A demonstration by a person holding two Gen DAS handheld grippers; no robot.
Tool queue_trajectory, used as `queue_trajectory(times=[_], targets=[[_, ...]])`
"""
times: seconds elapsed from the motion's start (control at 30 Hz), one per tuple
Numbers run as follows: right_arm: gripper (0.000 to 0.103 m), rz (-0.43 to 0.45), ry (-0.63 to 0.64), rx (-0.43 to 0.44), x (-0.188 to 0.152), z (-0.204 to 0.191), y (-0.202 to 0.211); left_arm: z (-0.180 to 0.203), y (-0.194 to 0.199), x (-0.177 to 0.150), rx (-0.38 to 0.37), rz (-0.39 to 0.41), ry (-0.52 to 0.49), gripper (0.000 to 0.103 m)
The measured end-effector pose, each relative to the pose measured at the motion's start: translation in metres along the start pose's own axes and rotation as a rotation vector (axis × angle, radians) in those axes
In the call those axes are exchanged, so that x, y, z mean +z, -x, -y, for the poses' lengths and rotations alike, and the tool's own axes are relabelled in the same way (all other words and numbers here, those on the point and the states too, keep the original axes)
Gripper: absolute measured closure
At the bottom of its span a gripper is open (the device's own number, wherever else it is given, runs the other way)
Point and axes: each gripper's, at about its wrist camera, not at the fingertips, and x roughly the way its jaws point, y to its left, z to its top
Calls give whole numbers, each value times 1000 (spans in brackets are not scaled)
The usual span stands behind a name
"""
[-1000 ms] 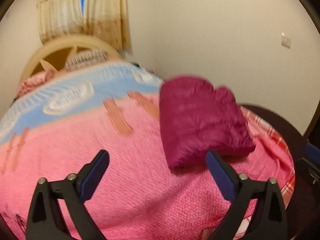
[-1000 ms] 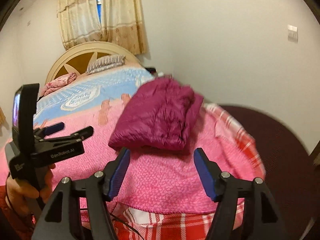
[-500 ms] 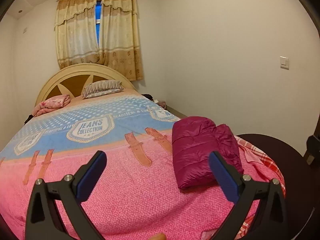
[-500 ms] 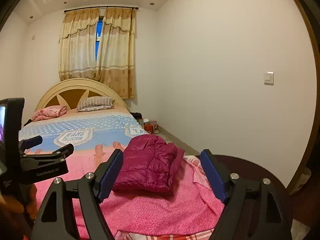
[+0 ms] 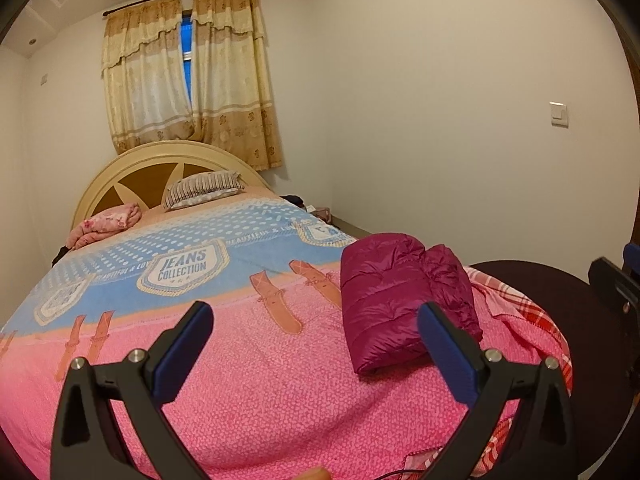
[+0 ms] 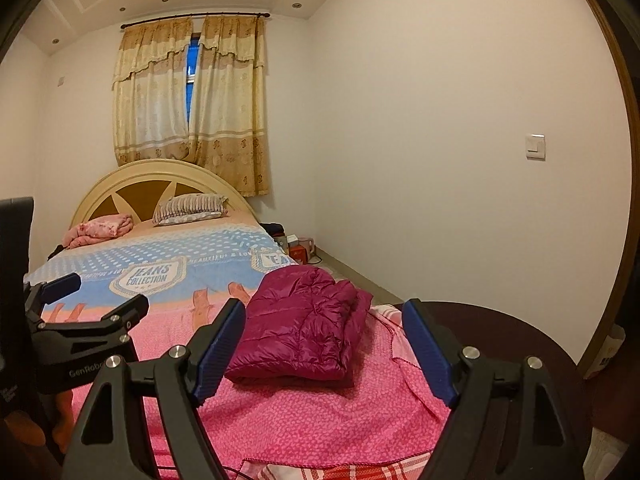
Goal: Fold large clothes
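A magenta puffer jacket (image 5: 400,296) lies folded into a compact bundle on the pink bedspread near the bed's foot, right side; it also shows in the right wrist view (image 6: 304,328). My left gripper (image 5: 316,336) is open and empty, held back from the bed's foot, the jacket ahead to its right. My right gripper (image 6: 324,340) is open and empty, pulled back, with the jacket ahead between its fingers. The left gripper also shows at the left of the right wrist view (image 6: 92,296).
The bed (image 5: 200,360) has a pink and blue cover, a striped pillow (image 5: 200,192) and a pink bundle (image 5: 108,224) by the headboard. A white wall runs along the right. A dark round table (image 6: 520,340) stands at the foot. Boxes (image 6: 298,250) sit on the floor by the wall.
Both grippers have drawn back and tilted up from the folded jacket, so more of the room shows. The jacket has stayed in place on the bed.
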Motion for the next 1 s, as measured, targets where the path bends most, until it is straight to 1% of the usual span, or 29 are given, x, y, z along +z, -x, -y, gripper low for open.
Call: queue_trajectory(times=[0.23, 0.73, 1.0], targets=[[22, -18, -27, -2, -3, 6, -5, 2, 2, 0, -4, 3, -2, 0], [22, -20, -26, 3, -6, 6, -8, 7, 1, 2, 4, -4, -18, 0], [22, -11, -34, -3, -7, 7, -8, 7, -1, 1, 3, -6, -9, 0]])
